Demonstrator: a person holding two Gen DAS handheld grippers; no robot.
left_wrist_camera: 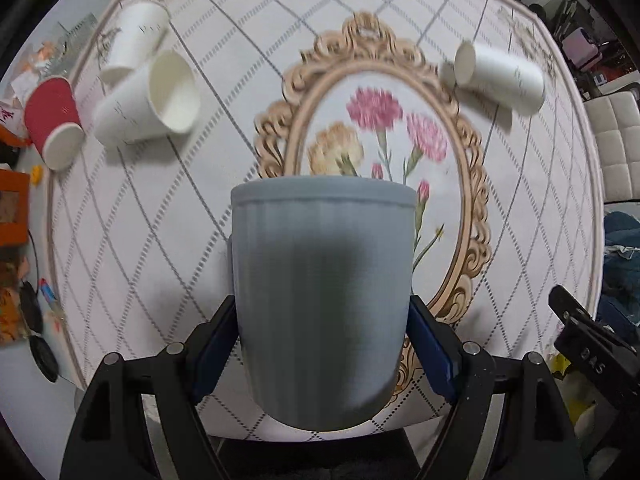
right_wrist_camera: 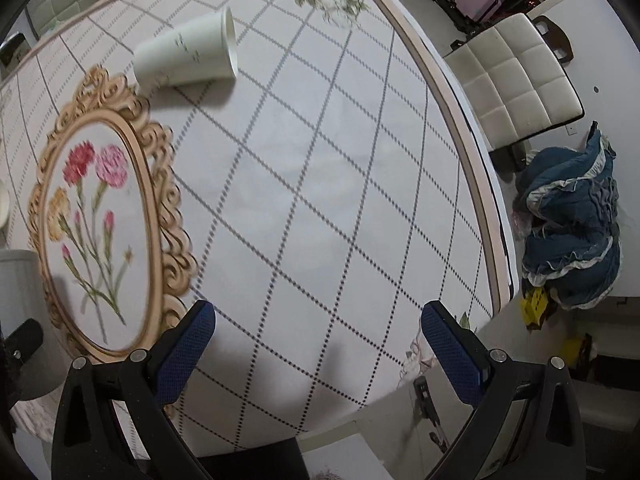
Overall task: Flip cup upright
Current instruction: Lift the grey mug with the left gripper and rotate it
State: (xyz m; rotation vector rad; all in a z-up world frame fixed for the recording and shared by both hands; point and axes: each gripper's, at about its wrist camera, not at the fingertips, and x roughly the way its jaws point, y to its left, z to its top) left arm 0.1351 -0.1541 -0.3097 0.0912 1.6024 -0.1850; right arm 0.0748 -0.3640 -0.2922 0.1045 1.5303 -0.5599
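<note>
My left gripper [left_wrist_camera: 322, 344] is shut on a grey ribbed cup [left_wrist_camera: 324, 300], held above the table with its rim pointing away from the camera and its rounded base nearest. Its blue pads [left_wrist_camera: 430, 344] press both sides of the cup. The cup's edge also shows at the far left of the right wrist view [right_wrist_camera: 16, 280]. My right gripper [right_wrist_camera: 318, 344] is open and empty above the near right part of the table [right_wrist_camera: 320, 160]. A white paper cup [right_wrist_camera: 188, 54] lies on its side at the back; it also shows in the left wrist view [left_wrist_camera: 500, 76].
At the table's left, two white paper cups [left_wrist_camera: 148, 100] and a red paper cup [left_wrist_camera: 54, 120] lie on their sides. The tablecloth has a printed flower frame [left_wrist_camera: 380, 128]. A white chair [right_wrist_camera: 516, 76] and a blue cloth heap [right_wrist_camera: 572, 224] are off the right edge.
</note>
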